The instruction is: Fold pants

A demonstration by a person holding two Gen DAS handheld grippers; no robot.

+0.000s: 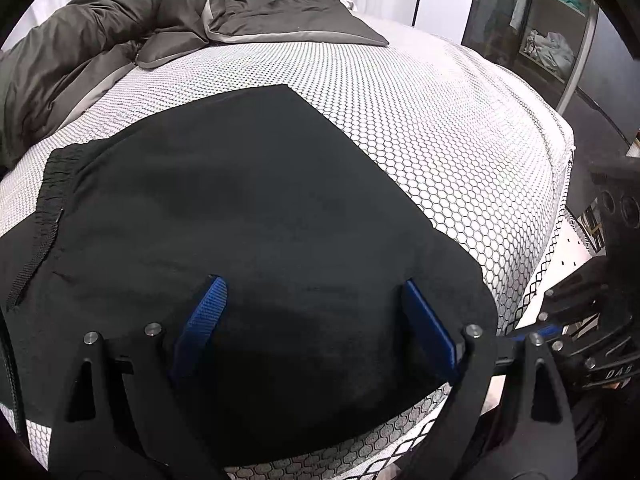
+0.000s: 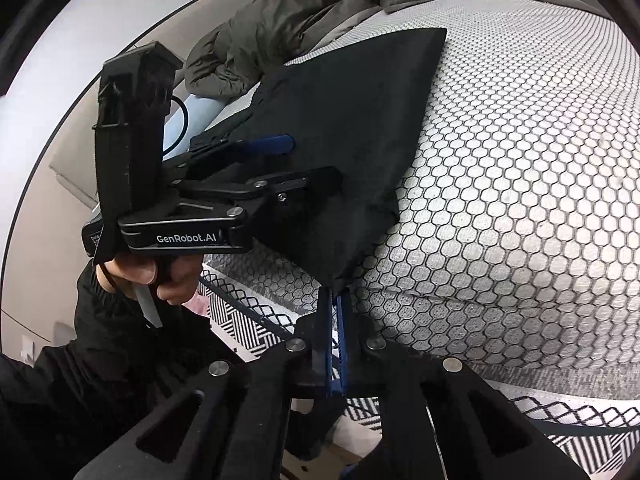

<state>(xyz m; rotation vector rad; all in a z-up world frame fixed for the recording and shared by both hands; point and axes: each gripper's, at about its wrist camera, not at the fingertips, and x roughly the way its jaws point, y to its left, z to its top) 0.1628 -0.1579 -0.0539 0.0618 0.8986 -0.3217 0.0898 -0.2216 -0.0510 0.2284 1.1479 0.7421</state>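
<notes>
Black pants (image 1: 248,216) lie spread on a mattress with a white honeycomb cover (image 1: 440,128); the elastic waistband (image 1: 48,200) is at the left. My left gripper (image 1: 312,292) is open, its blue fingers (image 1: 204,316) resting over the near part of the fabric. In the right wrist view the pants (image 2: 352,128) hang over the mattress edge, and my right gripper (image 2: 335,296) is shut on their lowest corner. The left gripper (image 2: 280,160) shows there too, held over the cloth by a hand (image 2: 140,272).
A dark grey duvet (image 1: 100,32) and pillow (image 1: 288,12) lie at the far end of the bed. The mattress edge (image 1: 560,208) drops off on the right. A shelf unit (image 1: 552,40) stands beyond it. A black-and-white patterned rug (image 2: 248,328) lies below.
</notes>
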